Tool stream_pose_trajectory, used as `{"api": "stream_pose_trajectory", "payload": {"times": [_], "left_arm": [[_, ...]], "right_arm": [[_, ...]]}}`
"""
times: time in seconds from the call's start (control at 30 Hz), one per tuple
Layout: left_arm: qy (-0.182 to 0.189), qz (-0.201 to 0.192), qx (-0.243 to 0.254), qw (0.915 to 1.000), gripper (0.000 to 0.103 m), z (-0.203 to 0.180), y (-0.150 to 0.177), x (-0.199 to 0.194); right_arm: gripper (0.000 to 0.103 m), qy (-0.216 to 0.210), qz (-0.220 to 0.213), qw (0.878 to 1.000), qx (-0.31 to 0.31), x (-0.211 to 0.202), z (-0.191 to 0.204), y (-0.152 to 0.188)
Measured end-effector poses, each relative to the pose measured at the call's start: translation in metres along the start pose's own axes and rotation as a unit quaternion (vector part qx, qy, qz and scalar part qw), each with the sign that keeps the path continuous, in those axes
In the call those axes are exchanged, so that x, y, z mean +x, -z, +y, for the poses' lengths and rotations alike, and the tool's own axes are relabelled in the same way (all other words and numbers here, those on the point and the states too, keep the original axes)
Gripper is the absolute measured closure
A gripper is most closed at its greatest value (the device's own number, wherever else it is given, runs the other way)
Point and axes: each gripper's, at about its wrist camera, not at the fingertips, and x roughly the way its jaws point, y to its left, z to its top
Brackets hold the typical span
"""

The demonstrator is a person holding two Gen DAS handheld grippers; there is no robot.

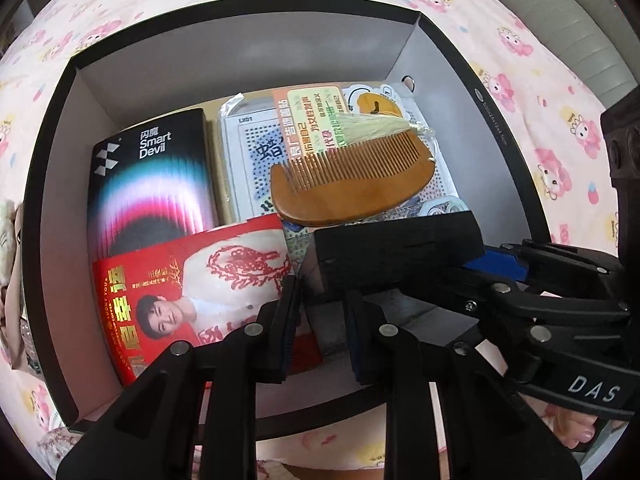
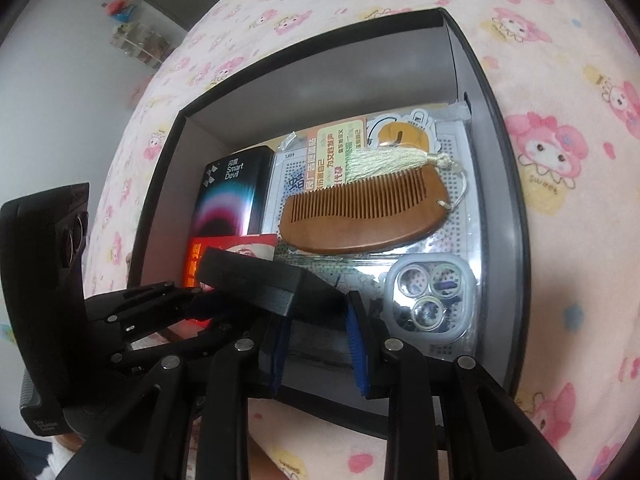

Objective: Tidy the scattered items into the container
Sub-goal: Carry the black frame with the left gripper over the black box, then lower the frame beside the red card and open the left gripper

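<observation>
Fingers (image 1: pixel 280 332) of the left gripper (image 1: pixel 320 320) stand parted over the near wall of the container (image 1: pixel 240 2), and the right gripper (image 2: pixel 316 340) shows its fingers (image 2: pixel 372 352) parted likewise. A black case (image 1: pixel 396 248) lies tilted between the two tools, low over the near part of the box. Each wrist view shows the other gripper reaching to one end of it, but firm clamping at either end cannot be told from these views; the case may be resting on the contents beneath. Contents already inside: a wooden comb (image 1: pixel 344 196) with a pale tassel lying on top of a printed card (image 1: pixel 316 116) and a clear packet (image 2: pixel 432 300), a dark Smart Devil box (image 1: pixel 156 184) along the left side, and a red booklet (image 1: pixel 180 292) at the near left. Judgement — the task appears nearly complete, with the black case the one item not yet settled. On the pink bedsheet (image 2: pixel 560 240) around the box nothing loose shows, though a pale object at the left view's far edge is too cut off to identify — further items cannot be ruled out.
</observation>
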Motion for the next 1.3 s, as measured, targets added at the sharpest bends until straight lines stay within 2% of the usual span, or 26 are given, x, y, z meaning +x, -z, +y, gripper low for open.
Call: {"api": "stream_pose_trajectory", "payload": {"times": [0.1, 0.2, 0.33, 0.47, 0.6, 0.83, 1.1, 1.17, 1.23, 1.3], "left_arm": [[0.017, -0.013, -0.014, 0.9997, 0.079, 0.008, 0.000, -0.011], [0.025, -0.046, -0.020, 0.9984, 0.072, 0.014, -0.002, -0.028], [0.038, -0.060, -0.020, 0.9973, 0.072, 0.012, -0.011, -0.032], [0.026, -0.044, -0.004, 0.9987, 0.072, 0.005, -0.013, -0.015], [-0.001, -0.029, -0.020, 0.9994, 0.074, 0.009, -0.013, -0.010], [0.019, -0.056, -0.031, 0.9978, 0.074, 0.020, -0.016, -0.023], [0.054, -0.060, -0.078, 0.9937, 0.074, 0.034, -0.039, -0.014], [0.052, -0.058, -0.082, 0.9935, 0.074, 0.035, -0.040, -0.013], [0.049, -0.057, -0.088, 0.9933, 0.074, 0.033, -0.039, -0.014], [0.042, -0.060, -0.092, 0.9931, 0.074, 0.035, -0.038, -0.013]], "right_arm": [[0.079, -0.003, -0.011, 1.000, 0.004, -0.009, -0.001, 0.001], [0.078, 0.003, -0.058, 0.998, 0.009, -0.032, -0.005, -0.001], [0.076, 0.038, -0.098, 0.994, 0.015, -0.048, -0.010, -0.006], [0.076, 0.081, -0.095, 0.992, 0.014, -0.043, -0.014, -0.007], [0.076, 0.074, -0.089, 0.993, 0.018, -0.044, -0.017, -0.008], [0.076, 0.056, -0.077, 0.995, -0.001, -0.032, -0.012, -0.010], [0.074, 0.091, -0.097, 0.990, -0.044, -0.020, 0.005, -0.021], [0.075, 0.072, -0.099, 0.992, -0.042, -0.020, 0.004, -0.025], [0.075, 0.032, -0.088, 0.995, -0.028, -0.020, 0.001, -0.027], [0.075, 0.028, -0.084, 0.996, -0.026, -0.020, 0.001, -0.026]]}}
